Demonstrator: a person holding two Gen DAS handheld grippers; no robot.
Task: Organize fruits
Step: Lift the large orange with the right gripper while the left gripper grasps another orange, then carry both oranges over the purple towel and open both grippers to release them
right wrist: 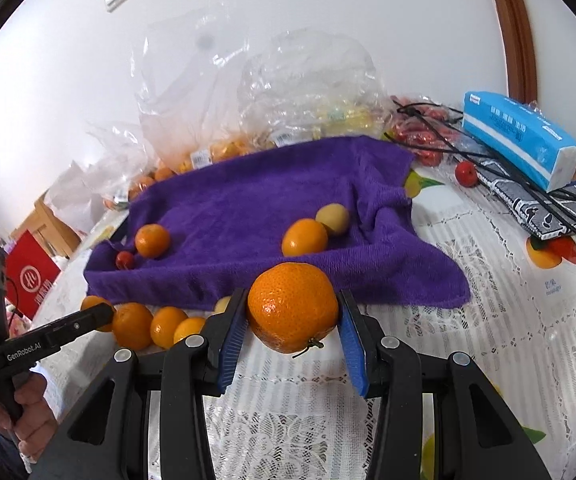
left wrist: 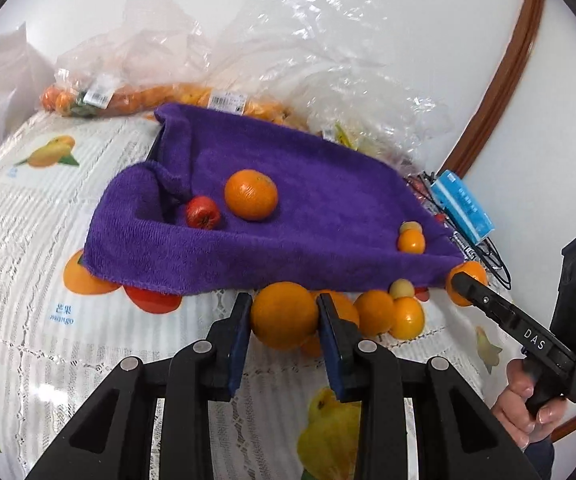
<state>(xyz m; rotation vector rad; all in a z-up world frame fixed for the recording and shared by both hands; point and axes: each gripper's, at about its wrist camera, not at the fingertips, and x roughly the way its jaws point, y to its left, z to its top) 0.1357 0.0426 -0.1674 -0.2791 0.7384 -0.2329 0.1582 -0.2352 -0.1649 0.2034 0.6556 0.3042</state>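
Note:
My left gripper (left wrist: pixel 284 316) is shut on an orange (left wrist: pixel 284 314) at the near edge of a purple towel (left wrist: pixel 288 216). My right gripper (right wrist: pixel 292 312) is shut on a larger orange (right wrist: pixel 292 306) by the towel's (right wrist: pixel 248 216) near edge; in the left wrist view it shows at the right (left wrist: pixel 463 284). On the towel lie an orange (left wrist: pixel 251 195), a small red fruit (left wrist: pixel 202 212), a small orange (left wrist: pixel 411 241) and a pale yellow fruit (right wrist: pixel 332 218). Several small oranges (right wrist: pixel 166 326) lie in a row on the table before the towel.
Clear plastic bags (right wrist: pixel 248 92) with oranges stand behind the towel by the wall. A blue tissue pack (right wrist: pixel 519 136), black cables and a loose red fruit (right wrist: pixel 466 173) lie at the right. A red box (right wrist: pixel 32 272) sits at the left. A fruit-print tablecloth (left wrist: pixel 28 216) covers the table.

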